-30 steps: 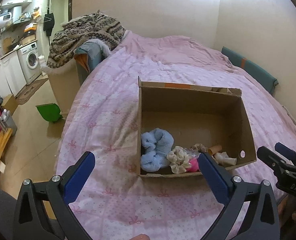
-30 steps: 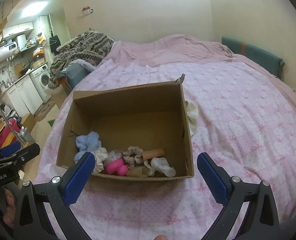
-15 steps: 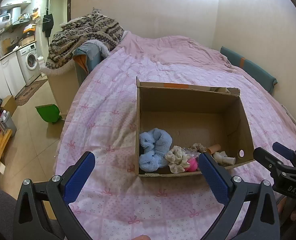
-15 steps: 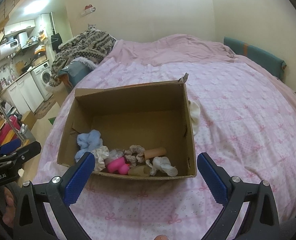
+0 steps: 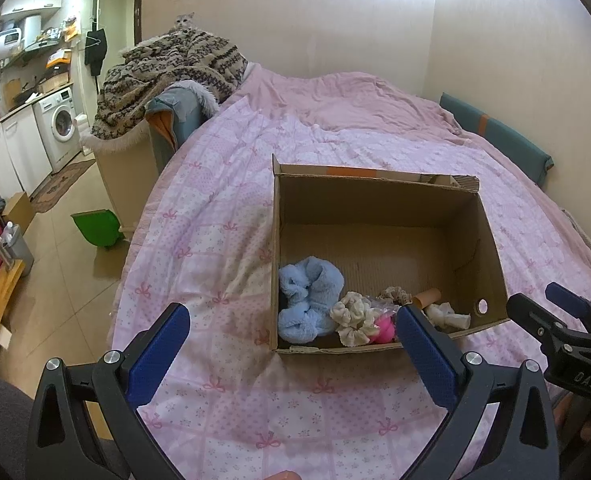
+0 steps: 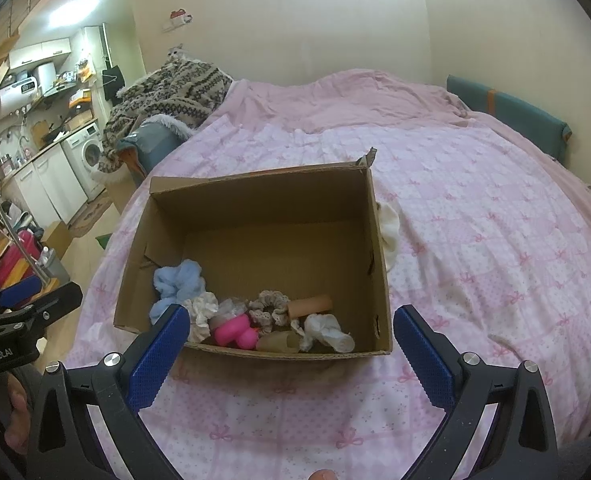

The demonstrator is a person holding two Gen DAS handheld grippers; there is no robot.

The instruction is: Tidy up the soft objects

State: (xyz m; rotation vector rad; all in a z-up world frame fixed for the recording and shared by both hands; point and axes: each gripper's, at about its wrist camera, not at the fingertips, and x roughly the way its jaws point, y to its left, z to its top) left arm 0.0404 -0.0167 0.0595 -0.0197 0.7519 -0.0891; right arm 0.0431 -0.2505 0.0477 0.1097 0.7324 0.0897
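Note:
An open cardboard box stands on the pink bed. Along its near wall lie a light blue fluffy scrunchie, a cream scrunchie, a pink soft toy, a beige scrunchie, a tan tube and a white cloth piece. My left gripper is open and empty, held back from the box's near left corner. My right gripper is open and empty in front of the box's near wall. A cream cloth lies on the bed beside the box's right wall.
The pink patterned bedspread spreads around the box. A patterned blanket pile with a cat on top sits at the bed's far left. A green dustpan lies on the floor. Kitchen units and a washing machine stand at the left.
Both grippers have drawn back and risen slightly from the box, staying open and empty. The cat has come into view above the blanket pile. The box contents have not moved.

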